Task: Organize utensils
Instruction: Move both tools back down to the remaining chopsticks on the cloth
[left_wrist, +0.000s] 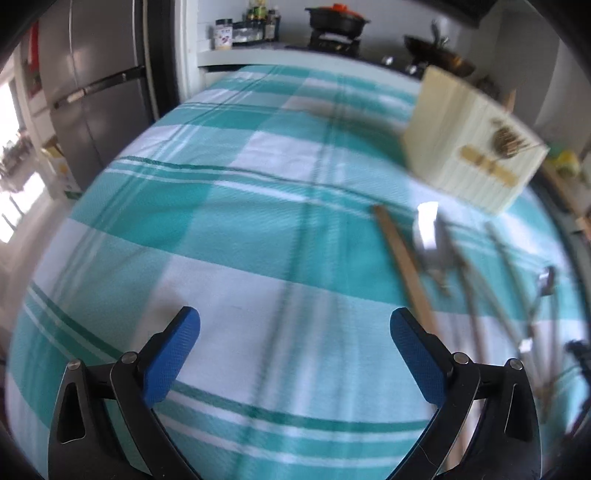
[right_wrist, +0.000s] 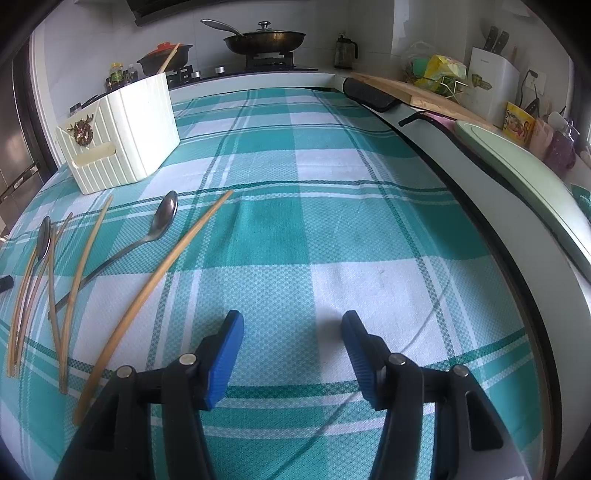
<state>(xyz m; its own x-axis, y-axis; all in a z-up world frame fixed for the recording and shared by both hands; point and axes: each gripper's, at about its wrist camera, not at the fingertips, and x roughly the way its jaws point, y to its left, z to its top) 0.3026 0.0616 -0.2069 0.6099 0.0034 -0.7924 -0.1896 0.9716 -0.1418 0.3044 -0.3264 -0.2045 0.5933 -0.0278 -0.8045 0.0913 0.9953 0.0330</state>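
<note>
Both grippers are hanging over the green-and-white checked tablecloth (right_wrist: 332, 229), tilted down at it, nothing in either one.

Left gripper (left_wrist: 295, 325): blue pads spread wide, just bare cloth between them. Everything it cares about is off to its right. The cream ribbed utensil box (left_wrist: 472, 147) sits ahead and right of it, and closer in on the same side there's a scatter of chopsticks (left_wrist: 402, 258) and what looks like a spoon (left_wrist: 428, 236), though that view is smeared so I'm not 100% sure on the spoon.

Right gripper (right_wrist: 291, 321): jaws partly apart, empty too, nothing touching the pads. For this one the stuff is all on its left. Farthest left is a bundle of thin chopsticks (right_wrist: 22, 306) with a small spoon (right_wrist: 45, 236) lying in among them, then another pair of chopsticks (right_wrist: 85, 251), then a bigger spoon (right_wrist: 162, 218), bowl pointing away, then one long chopstick (right_wrist: 162, 284) lying closest to the left finger but not touching it. The box (right_wrist: 122, 129) is ahead-left, well beyond the utensils, with one chopstick (right_wrist: 169, 59) already standing in it.
</note>
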